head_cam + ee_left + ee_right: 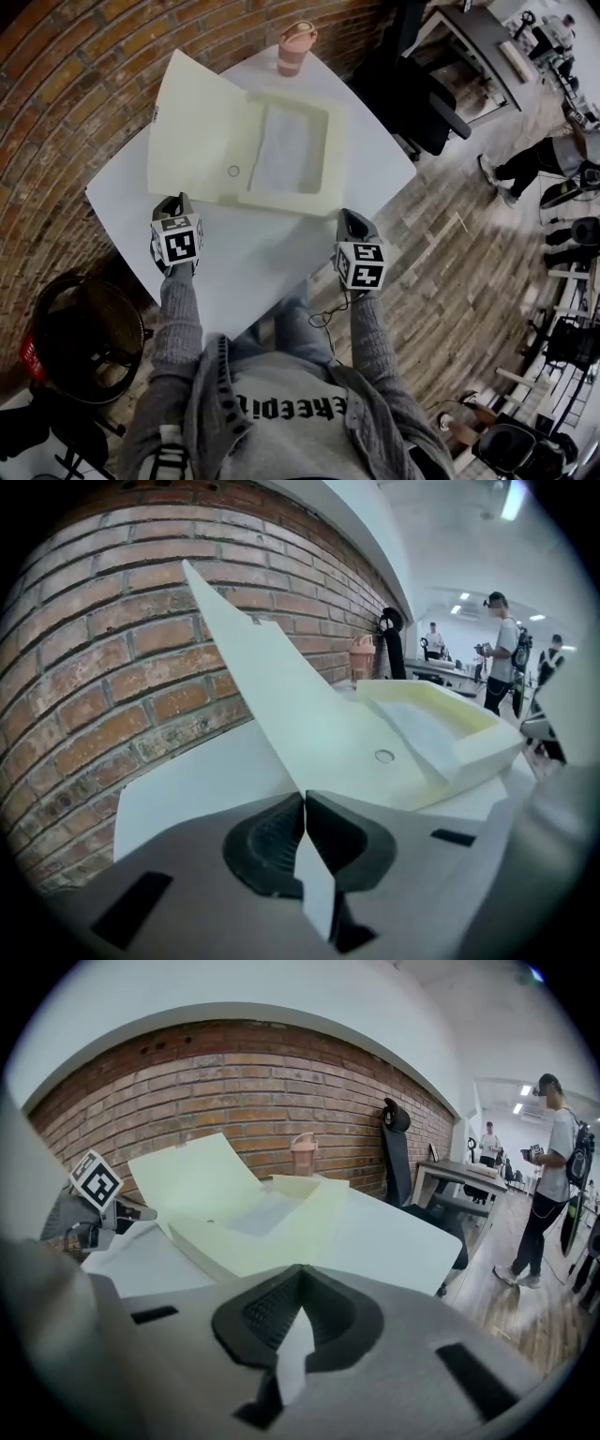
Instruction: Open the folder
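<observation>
A pale yellow box folder (281,192) lies open on the white table (253,258). Its lid (192,117) stands raised on the left, and a white sheet (289,145) lies in its shallow tray. The lid (281,705) rises just ahead of my left gripper (305,801), and the folder (253,1227) also shows in the right gripper view. My left gripper (174,202) is shut and empty, just short of the folder's near left corner. My right gripper (349,217) is shut too and holds nothing, off the near right corner; its jaws (298,1274) meet tip to tip.
A pink tumbler (295,47) stands at the table's far edge behind the folder. A brick wall (66,84) runs along the left. A black office chair (422,94) is at the right, a round wire basket (84,337) on the floor at the left. People stand in the distance (548,1176).
</observation>
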### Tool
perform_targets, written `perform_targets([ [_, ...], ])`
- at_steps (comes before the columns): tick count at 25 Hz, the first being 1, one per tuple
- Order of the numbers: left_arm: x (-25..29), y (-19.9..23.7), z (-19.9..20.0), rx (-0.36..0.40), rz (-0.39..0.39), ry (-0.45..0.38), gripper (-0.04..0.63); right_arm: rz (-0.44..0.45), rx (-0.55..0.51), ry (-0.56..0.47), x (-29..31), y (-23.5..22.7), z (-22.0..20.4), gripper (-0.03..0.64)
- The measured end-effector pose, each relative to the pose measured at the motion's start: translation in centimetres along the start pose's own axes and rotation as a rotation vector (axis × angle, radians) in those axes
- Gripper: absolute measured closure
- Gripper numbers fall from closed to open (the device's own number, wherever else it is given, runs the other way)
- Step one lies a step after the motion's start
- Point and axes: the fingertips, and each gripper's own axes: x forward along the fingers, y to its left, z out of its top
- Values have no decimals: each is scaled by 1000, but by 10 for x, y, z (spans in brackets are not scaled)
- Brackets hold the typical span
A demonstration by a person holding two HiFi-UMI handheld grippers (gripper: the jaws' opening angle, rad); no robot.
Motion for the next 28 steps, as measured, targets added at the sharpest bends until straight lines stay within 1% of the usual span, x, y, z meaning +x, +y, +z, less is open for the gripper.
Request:
perform_targets([
  [1,-1,-1,1,-8,-8,-1,586,-1,-1,2,0,0,0,614],
  [3,-8,-3,6,-47,-30,-11,586,-5,-1,3,0,-1,0,614],
  [8,-21,-8,18,-109,-82,-84,584,-14,16,-11,-2,0,3,614],
  [16,-30,-11,35,-139,-133,-180,583,-22,55,-112,-19,13,29,614],
  [20,-35,-12,38,-151,-151,-211,583,-20,62,-154,-34,26,38,614],
  [28,-51,-17,50,-109,-217,-277,583,-40,74,-250,-74,53,57,614],
])
